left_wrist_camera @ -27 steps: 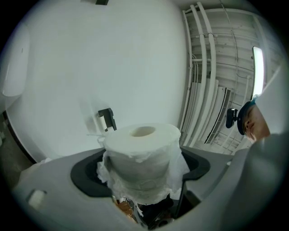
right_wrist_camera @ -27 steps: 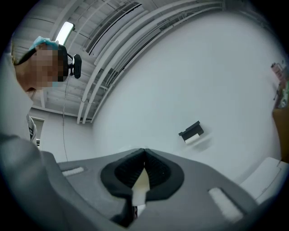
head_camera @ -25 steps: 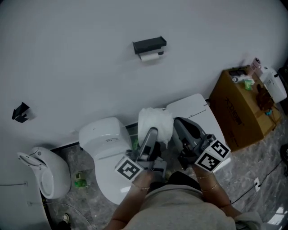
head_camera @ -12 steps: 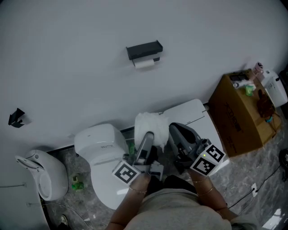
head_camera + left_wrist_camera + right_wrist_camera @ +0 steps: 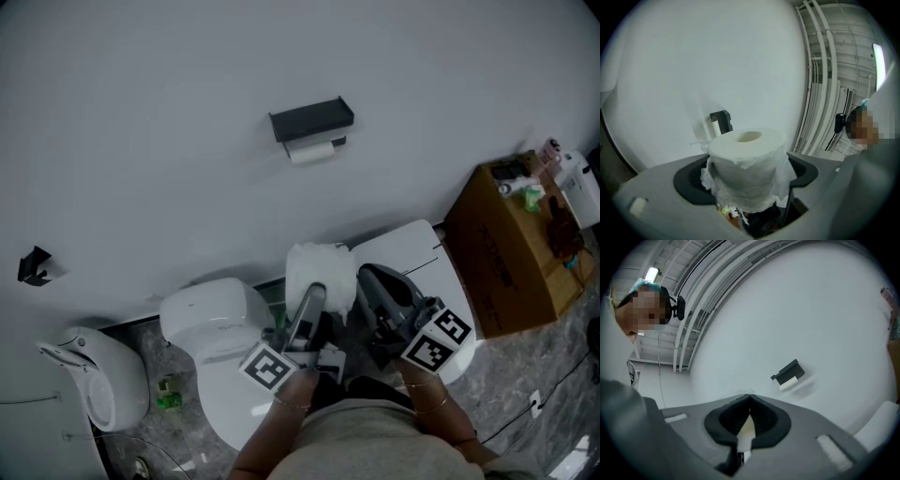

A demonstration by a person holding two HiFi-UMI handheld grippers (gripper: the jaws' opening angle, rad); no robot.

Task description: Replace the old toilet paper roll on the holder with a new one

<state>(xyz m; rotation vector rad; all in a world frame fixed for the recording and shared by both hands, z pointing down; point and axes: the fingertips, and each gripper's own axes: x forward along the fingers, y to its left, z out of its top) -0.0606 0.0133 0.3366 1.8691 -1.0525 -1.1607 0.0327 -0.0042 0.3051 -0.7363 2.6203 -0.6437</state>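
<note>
Below you in the head view, your left gripper point(image 5: 312, 298) is clamped on the new roll point(image 5: 321, 266), a white roll with a ragged, loose outer sheet. Your right gripper point(image 5: 367, 275) sits just beside it, on its right, and carries nothing. Both grippers point toward the wall point(image 5: 169, 112), where the black holder point(image 5: 311, 119) is mounted well above them. The old roll point(image 5: 311, 152), nearly used up, hangs directly under the holder's top shelf. A white toilet point(image 5: 208, 314) stands at lower left and a cardboard box point(image 5: 502, 253) at right, against the wall. Moving to the left gripper view, you see the new roll standing upright between the two jaws, its core opening facing up, with both black pads pressed against its sides. The holder appears behind the roll, slightly to the left, and apart from it. Moving to the right gripper view, you see the jaws closed together, tips meeting, with no object gripped. The holder and the old roll lie ahead and to the right of the jaw tips, well apart from them.
</note>
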